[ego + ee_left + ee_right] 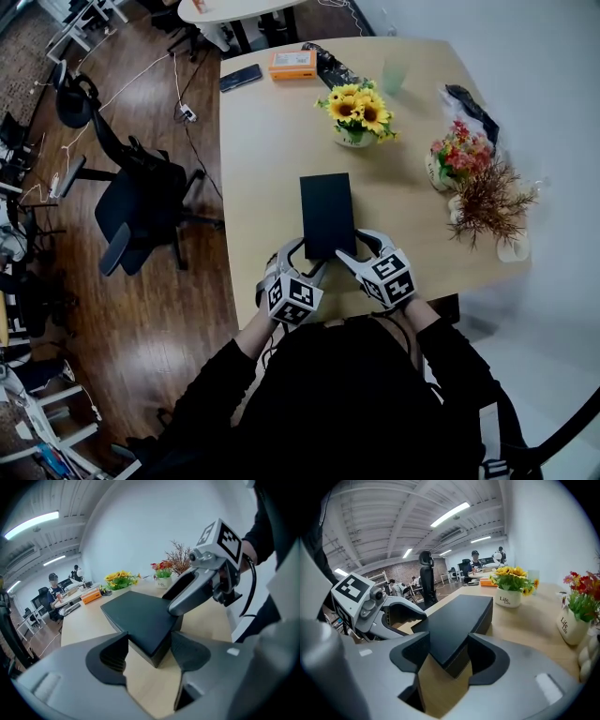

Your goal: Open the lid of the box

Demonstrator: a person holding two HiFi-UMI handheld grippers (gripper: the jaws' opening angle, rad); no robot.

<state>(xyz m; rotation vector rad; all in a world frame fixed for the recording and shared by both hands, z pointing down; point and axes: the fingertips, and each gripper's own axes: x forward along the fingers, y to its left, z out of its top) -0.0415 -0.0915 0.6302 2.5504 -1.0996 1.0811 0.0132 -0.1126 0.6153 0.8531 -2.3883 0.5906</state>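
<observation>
A black box point(327, 214) lies flat and closed near the near edge of the pale wooden surface point(272, 141), well short of the sunflower pot point(356, 111) at the far side. The left tongs point(302, 262) stand spread around its near left corner and the right tongs point(356, 248) spread around its near right corner. Neither pair clearly presses on it. The lid looks unlifted, so the work seems to be at the approach: finding a hold on the near end. The next move likely calls for closing on the lid's edge and raising it while the base stays down. No seam shows from here.
</observation>
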